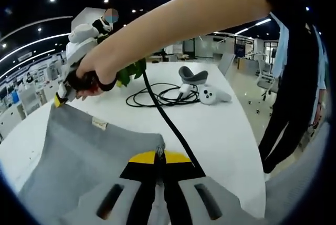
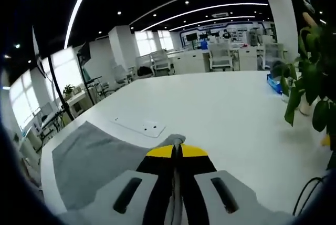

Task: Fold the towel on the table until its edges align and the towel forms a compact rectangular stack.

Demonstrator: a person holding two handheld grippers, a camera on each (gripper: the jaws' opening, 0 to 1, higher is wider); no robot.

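A grey towel (image 1: 79,154) lies spread on the white table (image 1: 220,135), with a small label (image 1: 100,124) near its far edge. My left gripper (image 1: 159,156) is shut on the towel's near corner, its yellow-tipped jaws pressed together. A hand holds my right gripper (image 1: 59,100) at the far left corner of the towel, its yellow tip on the cloth. In the right gripper view my right gripper (image 2: 176,150) is shut on a pinched corner of the towel (image 2: 94,164), which spreads away to the lower left over the table (image 2: 226,114).
A black cable (image 1: 168,122) runs from a coil past two white controllers (image 1: 212,95) to the left gripper. A green plant (image 2: 310,78) stands at the table edge. A flat white plate (image 2: 139,126) lies beyond the towel. A person stands beside the table (image 1: 294,93).
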